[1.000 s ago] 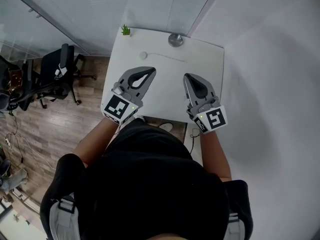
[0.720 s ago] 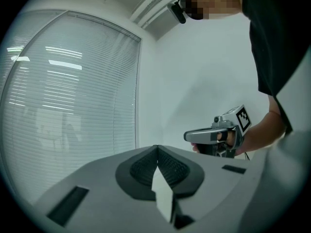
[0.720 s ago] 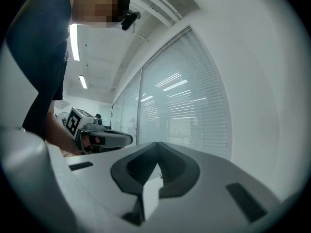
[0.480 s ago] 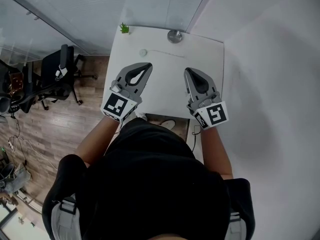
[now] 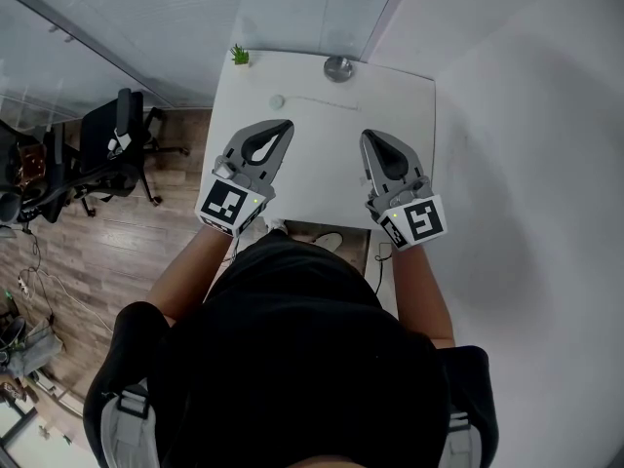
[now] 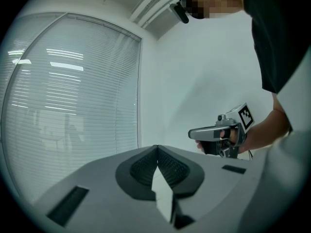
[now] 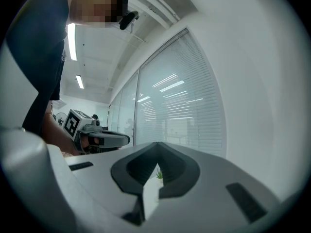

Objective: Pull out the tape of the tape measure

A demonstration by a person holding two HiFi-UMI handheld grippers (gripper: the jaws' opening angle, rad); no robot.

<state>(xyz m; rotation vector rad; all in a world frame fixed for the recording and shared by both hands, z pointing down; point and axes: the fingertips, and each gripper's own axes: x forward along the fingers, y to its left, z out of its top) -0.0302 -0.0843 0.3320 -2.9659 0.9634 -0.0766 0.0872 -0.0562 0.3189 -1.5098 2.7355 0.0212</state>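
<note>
Both clenched on nothing: left gripper (image 5: 287, 124) & right gripper (image 5: 366, 136) hung level over the white table (image 5: 322, 178). Small round tape measure (image 5: 278, 101) lay at the far side, well apart. Blinds (image 5: 292, 8) behind; wood floor (image 5: 117, 252) & office chairs (image 5: 107, 149) to the left.

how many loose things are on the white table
3: a small green plant at the far left corner, a round grey object at the far edge, a small white disc nearer. The left gripper and right gripper may hide more.
</note>
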